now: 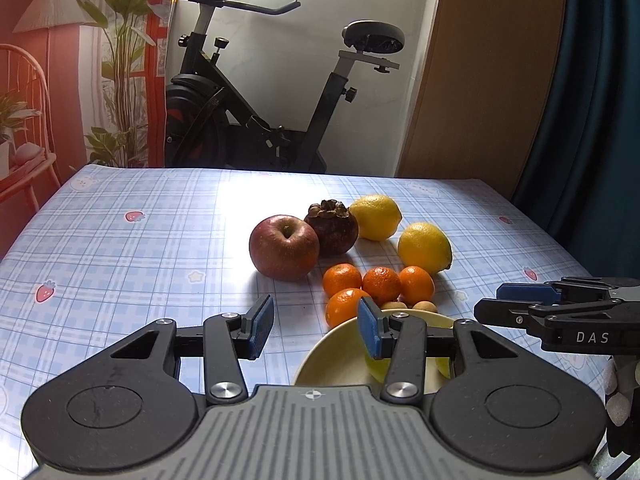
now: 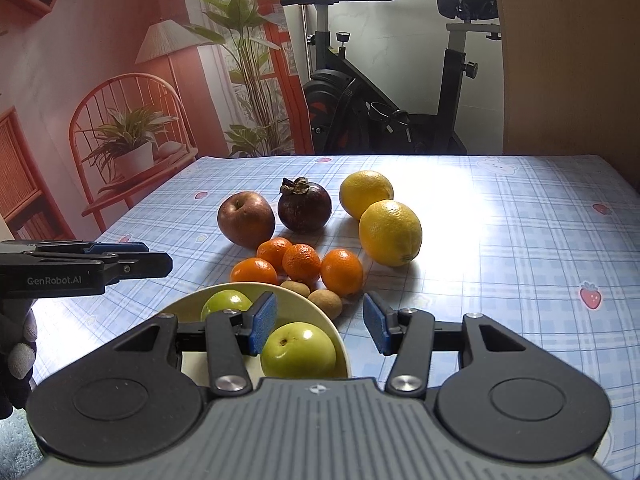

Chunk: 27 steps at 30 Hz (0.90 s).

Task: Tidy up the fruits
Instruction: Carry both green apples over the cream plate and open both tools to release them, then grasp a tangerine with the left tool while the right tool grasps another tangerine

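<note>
On the checked tablecloth lie a red apple, a dark mangosteen, two lemons, several tangerines and small brown fruits. A pale yellow bowl near the front holds two green fruits. My left gripper is open and empty, hovering over the bowl's left side. My right gripper is open and empty above the bowl's right rim. Each gripper shows side-on in the other's view.
An exercise bike stands behind the table's far edge. A wooden panel and a dark curtain are at the right. A wall mural with chair and plants is at the left.
</note>
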{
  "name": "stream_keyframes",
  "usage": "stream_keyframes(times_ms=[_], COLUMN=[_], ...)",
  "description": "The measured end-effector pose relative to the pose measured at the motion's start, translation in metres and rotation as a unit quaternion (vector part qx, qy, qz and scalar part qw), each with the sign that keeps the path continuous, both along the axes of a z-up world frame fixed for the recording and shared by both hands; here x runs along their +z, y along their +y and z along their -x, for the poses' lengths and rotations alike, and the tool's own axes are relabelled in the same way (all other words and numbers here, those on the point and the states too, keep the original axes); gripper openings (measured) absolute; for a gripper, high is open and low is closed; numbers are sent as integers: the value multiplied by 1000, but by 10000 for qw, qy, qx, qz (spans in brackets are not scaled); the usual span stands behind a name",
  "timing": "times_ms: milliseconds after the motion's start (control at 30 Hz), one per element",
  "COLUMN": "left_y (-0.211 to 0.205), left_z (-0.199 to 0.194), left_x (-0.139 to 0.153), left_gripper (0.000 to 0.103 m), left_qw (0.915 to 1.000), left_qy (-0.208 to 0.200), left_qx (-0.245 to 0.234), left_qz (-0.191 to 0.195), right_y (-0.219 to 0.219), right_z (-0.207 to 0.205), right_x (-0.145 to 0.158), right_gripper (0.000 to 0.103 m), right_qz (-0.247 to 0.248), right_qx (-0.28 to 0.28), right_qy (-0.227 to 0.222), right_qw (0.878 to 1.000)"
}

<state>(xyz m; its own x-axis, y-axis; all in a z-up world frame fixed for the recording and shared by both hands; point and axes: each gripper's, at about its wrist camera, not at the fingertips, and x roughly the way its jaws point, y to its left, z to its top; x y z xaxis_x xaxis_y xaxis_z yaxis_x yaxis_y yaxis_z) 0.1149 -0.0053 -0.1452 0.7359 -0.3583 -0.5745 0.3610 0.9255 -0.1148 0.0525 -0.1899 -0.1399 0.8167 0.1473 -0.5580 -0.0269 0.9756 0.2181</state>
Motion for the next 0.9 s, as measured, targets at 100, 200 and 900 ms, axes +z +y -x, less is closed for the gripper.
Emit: stream_keyframes(times_ms=[100, 200, 900], left_y=[0, 3, 2], left_z=[-7, -14, -69], left_x=[7, 13, 11], left_gripper=[49, 49, 29], left_qw=[10000, 9999, 9995], left_qy=[-23, -73, 231], left_qx=[44, 114, 185], left_qz=[-3, 23, 104], right_y=[-4, -9, -4], right_z=[-3, -8, -79], right_x=[4, 7, 1], right_gripper=[48, 44, 27], right_qz=[-8, -10, 245], right_qx=[28, 70, 862], right_qy=[-18, -14, 348], right_qw=[10000, 10000, 9954])
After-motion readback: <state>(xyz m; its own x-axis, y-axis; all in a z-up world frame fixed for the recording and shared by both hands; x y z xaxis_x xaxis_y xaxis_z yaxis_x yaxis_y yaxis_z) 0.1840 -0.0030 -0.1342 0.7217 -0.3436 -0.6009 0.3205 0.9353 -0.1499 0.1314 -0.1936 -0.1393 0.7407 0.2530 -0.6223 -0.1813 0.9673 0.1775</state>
